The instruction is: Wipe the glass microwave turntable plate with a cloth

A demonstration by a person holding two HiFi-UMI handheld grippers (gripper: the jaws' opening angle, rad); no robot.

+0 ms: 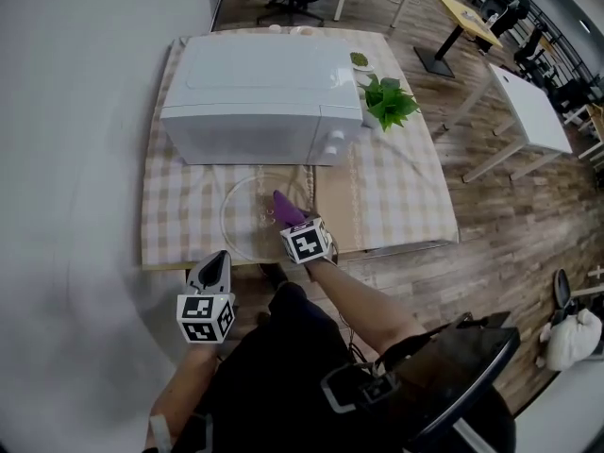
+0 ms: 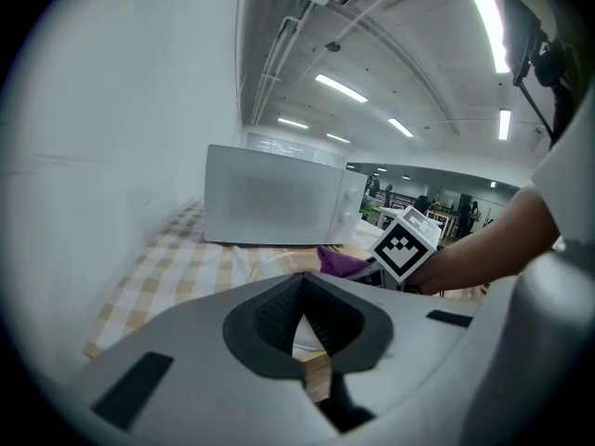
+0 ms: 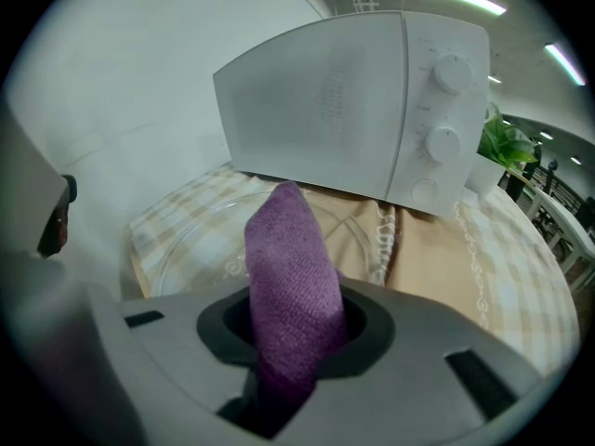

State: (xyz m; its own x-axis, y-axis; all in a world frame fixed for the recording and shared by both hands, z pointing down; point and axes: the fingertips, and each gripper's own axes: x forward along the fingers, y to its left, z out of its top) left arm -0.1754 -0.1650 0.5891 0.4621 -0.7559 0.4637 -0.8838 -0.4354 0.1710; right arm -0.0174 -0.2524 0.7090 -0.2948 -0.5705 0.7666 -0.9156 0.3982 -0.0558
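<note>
Purple knitted cloth (image 3: 290,258) is clamped in my right tool (image 3: 296,328), jaws closed on its lower end, with a long free end standing out ahead of them. My left tool (image 2: 299,328) has its jaws together on nothing and hangs off the near edge of the bench (image 1: 396,247), well clear of the work.

Risks, as I judge them:
- The clear round glass turntable plate (image 1: 241,206) lies unheld on the beige checked tablecloth (image 1: 189,206), near the front edge. Wiping pressure could slide it, or drag the tablecloth with it, toward that edge.
- The right tool grips only a narrow part of the cloth. Friction on the glass could pull it loose.
- With no tool steadying it, the plate may simply turn under the cloth rather than come clean.

Condition of the plate: flat on the tablecloth, just in front of the white microwave oven (image 1: 264,97), and transparent enough for the checks to show through. No chips or soiling can be made out. The cloth tip hangs over its right half; whether it touches the glass I cannot tell.
</note>
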